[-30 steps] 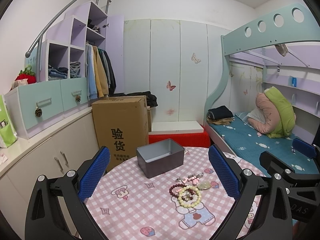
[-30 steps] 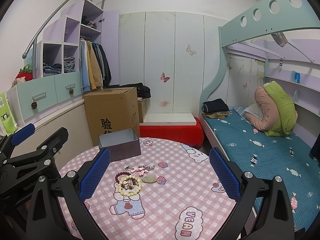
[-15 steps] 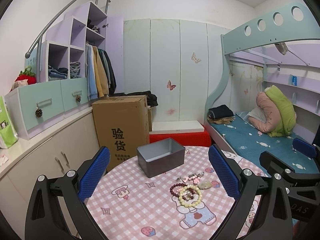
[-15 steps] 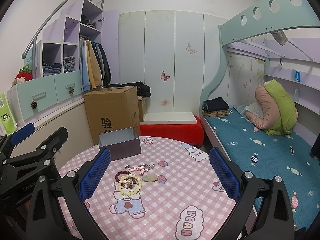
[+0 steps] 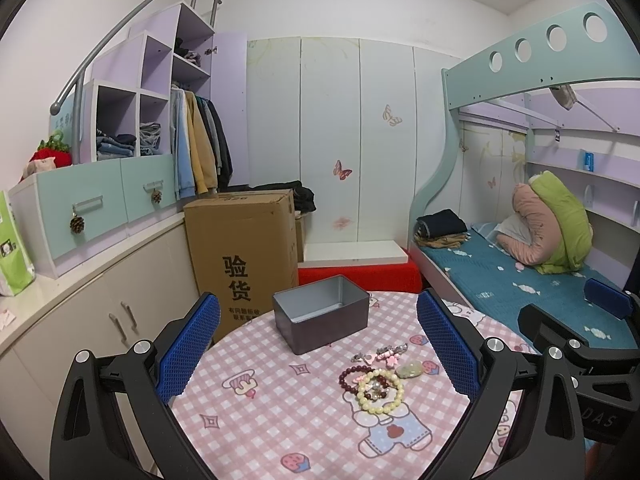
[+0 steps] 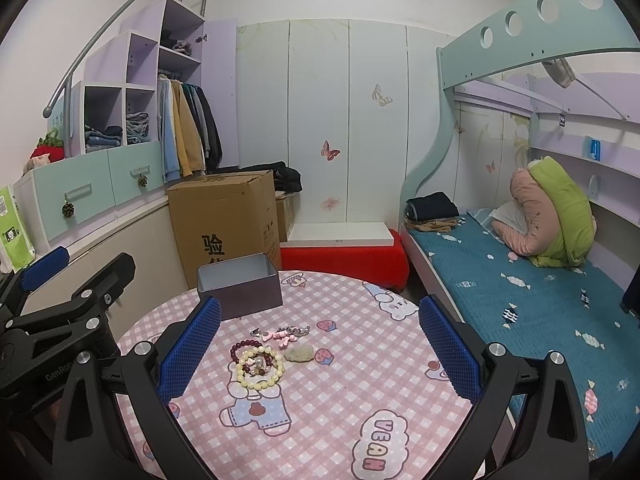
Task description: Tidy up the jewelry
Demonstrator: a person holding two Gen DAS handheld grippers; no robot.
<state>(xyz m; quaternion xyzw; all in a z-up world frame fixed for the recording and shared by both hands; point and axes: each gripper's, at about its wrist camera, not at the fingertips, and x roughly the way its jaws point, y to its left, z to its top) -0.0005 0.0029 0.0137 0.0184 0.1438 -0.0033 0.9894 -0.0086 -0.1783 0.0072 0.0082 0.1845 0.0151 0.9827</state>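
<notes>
An open grey metal tin (image 5: 321, 320) (image 6: 239, 287) stands at the far side of a round table with a pink checked cloth (image 5: 256, 420) (image 6: 344, 384). In front of it lies a small pile of jewelry: a cream bead bracelet (image 5: 379, 391) (image 6: 260, 369), a dark red bead bracelet (image 5: 352, 377) (image 6: 236, 350), a pale green stone (image 5: 409, 369) (image 6: 299, 355) and pink and silver charms (image 5: 380, 353) (image 6: 282, 333). My left gripper (image 5: 318, 354) is open above the table, nothing between its blue pads. My right gripper (image 6: 318, 354) is open too, held over the jewelry.
A tall cardboard box (image 5: 244, 252) stands behind the table by low cabinets (image 5: 92, 312). A red bench with a white board (image 5: 356, 264) sits by the wardrobe wall. A bunk bed with a blue sheet (image 6: 520, 280) runs along the right.
Both views have shifted only slightly; the grippers stay open and the jewelry and tin have not moved.
</notes>
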